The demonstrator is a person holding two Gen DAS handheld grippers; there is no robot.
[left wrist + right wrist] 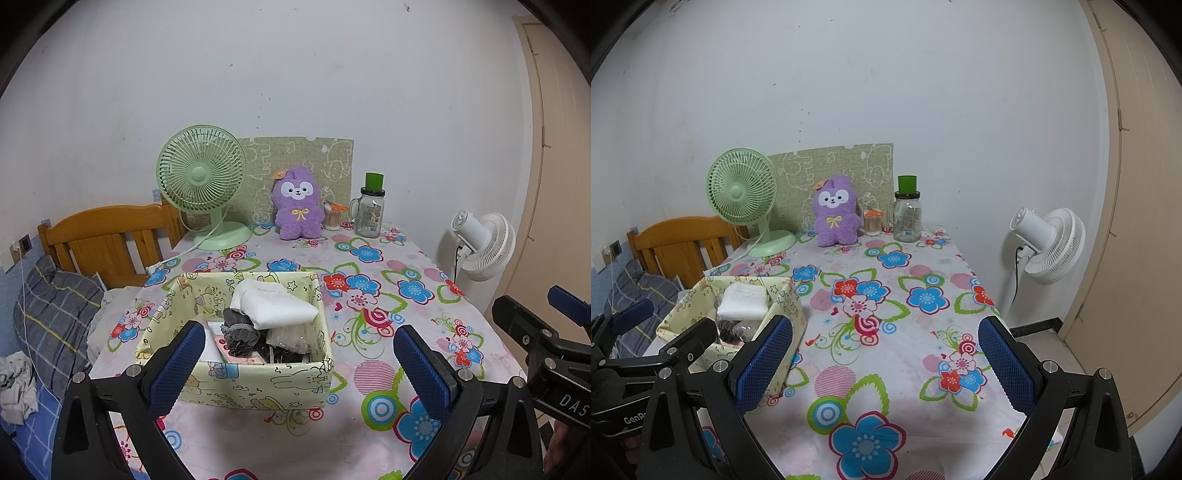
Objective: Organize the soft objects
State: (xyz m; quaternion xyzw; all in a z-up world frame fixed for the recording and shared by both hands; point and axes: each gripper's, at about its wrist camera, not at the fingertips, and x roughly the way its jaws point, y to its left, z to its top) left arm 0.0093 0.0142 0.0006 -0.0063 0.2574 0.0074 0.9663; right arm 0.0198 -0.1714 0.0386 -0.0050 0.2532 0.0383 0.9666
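A pale yellow fabric box (236, 384) (786, 299) sits on the flowered tablecloth (369, 295), holding a folded white cloth (273, 304) (744, 301), a grey scrunchie (238, 328) and other small items. A purple plush toy (297, 203) (835, 211) stands upright at the table's far end. My left gripper (299, 363) is open just in front of the box, nothing between its fingers. My right gripper (884, 363) is open over the bare cloth to the right of the box, holding nothing.
At the back stand a green desk fan (202, 177) (742, 188), a glass jar with a green cup on it (371, 210) (907, 214) and a cotton-swab pot (873, 222). A white floor fan (1047, 245) is right of the table; a wooden headboard (107, 236) and bedding are left.
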